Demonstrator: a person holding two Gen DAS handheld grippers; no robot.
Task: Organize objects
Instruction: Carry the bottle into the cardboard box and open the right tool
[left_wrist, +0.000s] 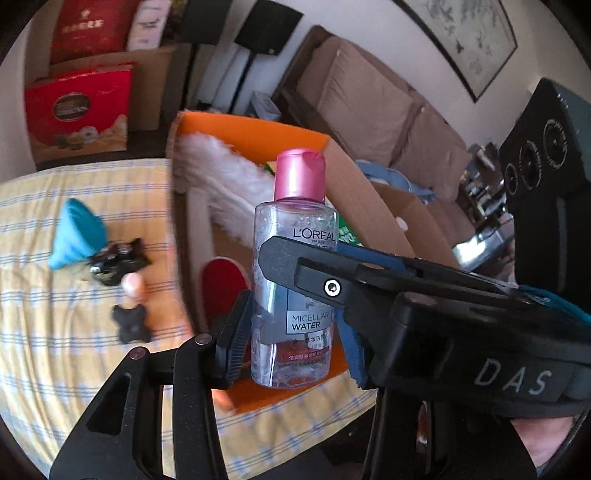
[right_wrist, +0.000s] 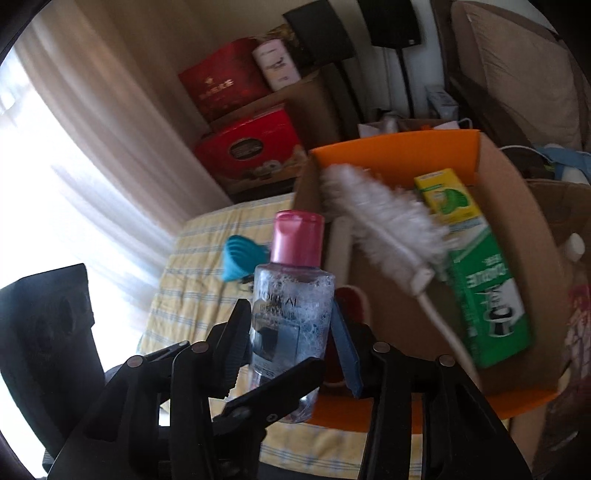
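- partway through, by the look of it: white duster (right_wrist: 384, 218), green carton (right_wrist: 487, 295) and yellow-green packet (right_wrist: 448, 197) already lying inside the cardboard box (right_wrist: 517, 206), with its orange flaps.
- left to gather, as a judgement: teal funnel (left_wrist: 75, 232), a dark tangled item (left_wrist: 118, 260) and a small black-based figure (left_wrist: 132, 314), all out on the yellow checked bed (left_wrist: 74, 369) to the left of the box.
- micellar water bottle (left_wrist: 293, 280) held upright in the air just in front of the box, not yet inside it.
- left tongs (left_wrist: 295, 328) clamped on the bottle's lower body, a pad pressed to each side.
- right tongs (right_wrist: 288, 332) closed around the same bottle from the opposite face, one finger seen crossing the label in the left wrist view.
- looks like a hand-over between the two, or a shared carry toward the box; cannot tell which.
- bottle: clear plastic, pink flip cap, blue and white l'oreal label, liquid foamy with bubbles near the shoulder.
- slick and rigid, likely light.
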